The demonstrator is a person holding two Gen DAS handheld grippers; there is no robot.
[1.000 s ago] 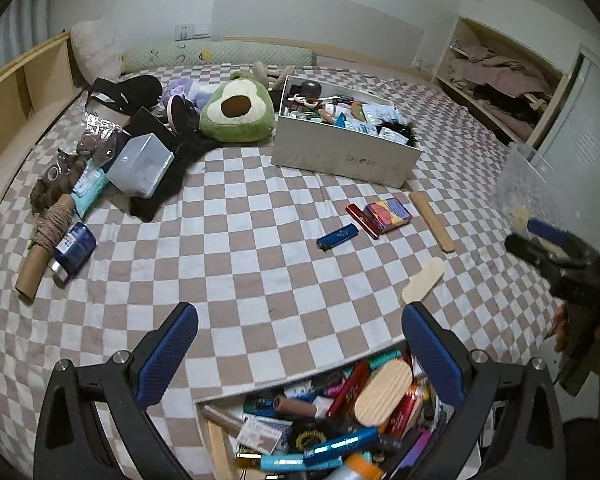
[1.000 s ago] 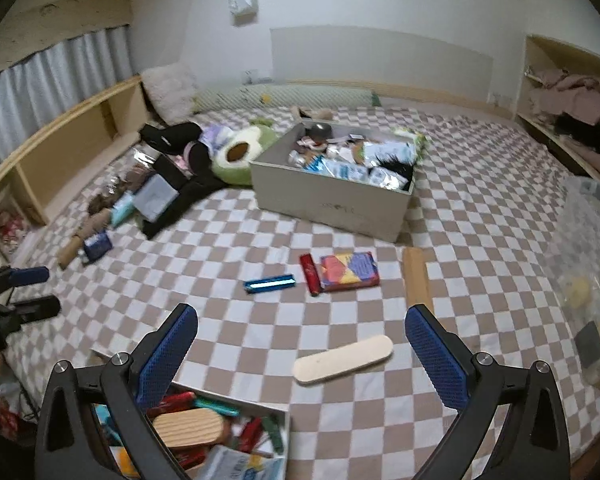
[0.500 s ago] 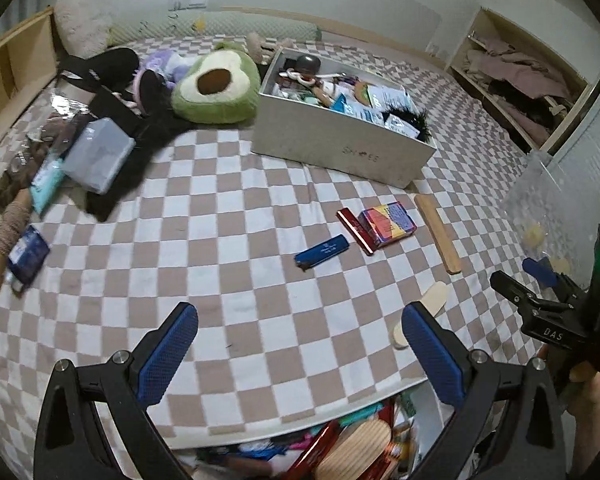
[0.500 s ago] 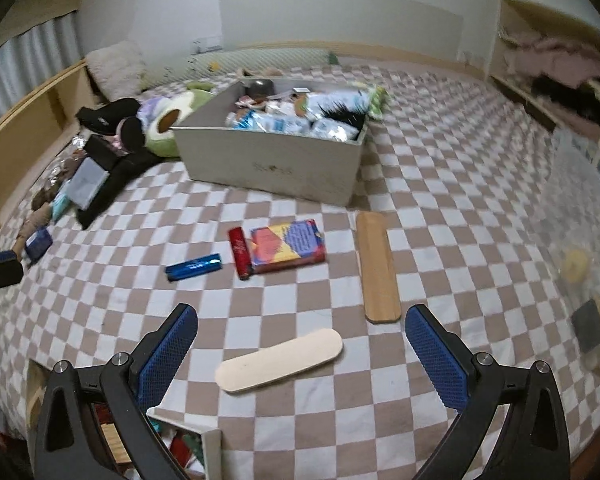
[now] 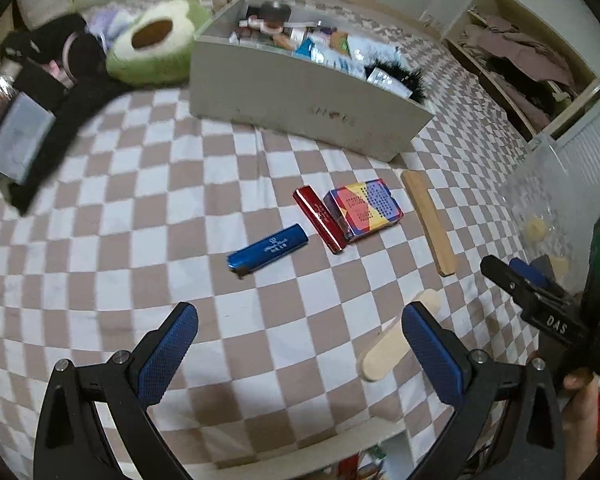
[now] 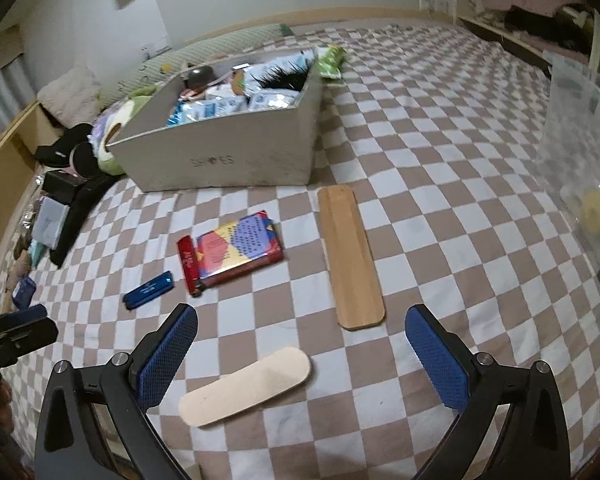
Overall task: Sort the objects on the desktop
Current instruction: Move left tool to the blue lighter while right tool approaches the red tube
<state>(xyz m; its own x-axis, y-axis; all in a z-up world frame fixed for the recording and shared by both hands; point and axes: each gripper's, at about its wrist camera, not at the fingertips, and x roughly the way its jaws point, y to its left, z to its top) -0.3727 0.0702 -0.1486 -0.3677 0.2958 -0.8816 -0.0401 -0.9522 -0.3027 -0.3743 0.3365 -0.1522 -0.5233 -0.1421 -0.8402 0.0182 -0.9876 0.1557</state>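
On the checkered bed lie a blue lighter (image 5: 267, 249) (image 6: 149, 290), a red lighter (image 5: 320, 220) (image 6: 189, 266), a colourful flat box (image 5: 363, 205) (image 6: 240, 248), a long wooden board (image 5: 429, 221) (image 6: 350, 259) and a pale rounded wooden piece (image 5: 396, 341) (image 6: 246, 386). My left gripper (image 5: 300, 356) is open above the bedspread, just short of the blue lighter. My right gripper (image 6: 300, 356) is open over the pale piece, which lies between its fingers. Nothing is held.
A grey box (image 5: 300, 108) (image 6: 220, 160) full of items stands behind them. An avocado plush (image 5: 152, 52), black bags and small boxes lie at the left. A clear plastic bin (image 6: 580, 152) stands at the right. The rim of another box (image 5: 312, 450) shows at the near edge.
Both grippers moved forward and lower toward the loose items. The box of pens near the bed edge slid almost out of both views. The jaws stayed open.
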